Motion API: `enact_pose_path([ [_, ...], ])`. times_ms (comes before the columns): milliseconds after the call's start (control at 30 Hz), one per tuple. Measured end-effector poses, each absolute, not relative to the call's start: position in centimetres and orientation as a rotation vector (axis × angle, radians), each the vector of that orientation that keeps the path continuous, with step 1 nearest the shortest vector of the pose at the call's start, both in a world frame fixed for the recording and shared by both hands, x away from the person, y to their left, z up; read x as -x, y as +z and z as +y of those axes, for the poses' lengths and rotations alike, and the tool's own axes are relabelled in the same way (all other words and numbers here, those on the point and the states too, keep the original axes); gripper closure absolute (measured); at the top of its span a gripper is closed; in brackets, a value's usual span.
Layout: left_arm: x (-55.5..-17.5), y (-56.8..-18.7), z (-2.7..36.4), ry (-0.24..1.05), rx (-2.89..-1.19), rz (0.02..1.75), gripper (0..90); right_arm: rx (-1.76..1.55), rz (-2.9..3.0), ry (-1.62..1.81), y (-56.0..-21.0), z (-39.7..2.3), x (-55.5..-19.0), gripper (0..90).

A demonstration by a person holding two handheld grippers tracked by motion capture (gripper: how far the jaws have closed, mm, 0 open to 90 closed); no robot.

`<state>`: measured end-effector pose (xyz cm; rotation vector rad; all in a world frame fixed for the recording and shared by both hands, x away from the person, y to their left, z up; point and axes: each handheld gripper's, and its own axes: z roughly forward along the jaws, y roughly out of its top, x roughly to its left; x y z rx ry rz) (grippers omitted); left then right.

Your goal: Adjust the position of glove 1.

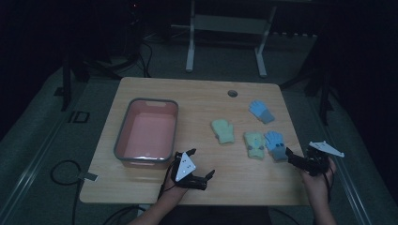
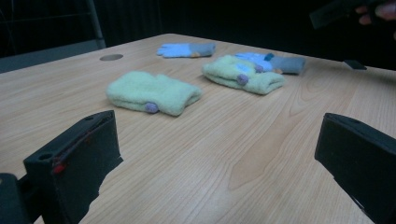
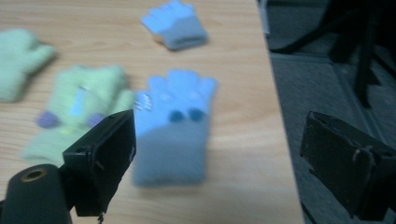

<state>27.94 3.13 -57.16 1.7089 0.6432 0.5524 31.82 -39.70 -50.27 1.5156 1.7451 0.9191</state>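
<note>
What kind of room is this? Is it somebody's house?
Probably not a house; it looks like a dim lab or workshop. A wooden table stands on grey floor with loose cables and a metal stand behind, and a person holds a tool-like gripper in each hand.

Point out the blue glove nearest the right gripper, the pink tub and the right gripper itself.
Nearest blue glove [image 3: 175,126], right gripper view: the palm, at the blue-to-grey boundary.
Pink tub [image 1: 123,130], high view: its grey left rim.
Right gripper [image 1: 292,156], high view: midway between the open jaw tips, close beside the glove's cuff.
</note>
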Motion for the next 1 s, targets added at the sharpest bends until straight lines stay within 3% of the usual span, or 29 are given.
enact_pose_path([
  [400,-27.9,-57.2,3.2,0.553,-1.705,0.636,0.2,-1.435,1.833,0.991,-48.0,-36.8,-33.4,19.4],
  [1000,-27.8,-57.2,3.2,0.55,-1.703,0.626,0.2,-1.308,1.915,1.059,-45.8,-31.2,-36.0,23.6],
])
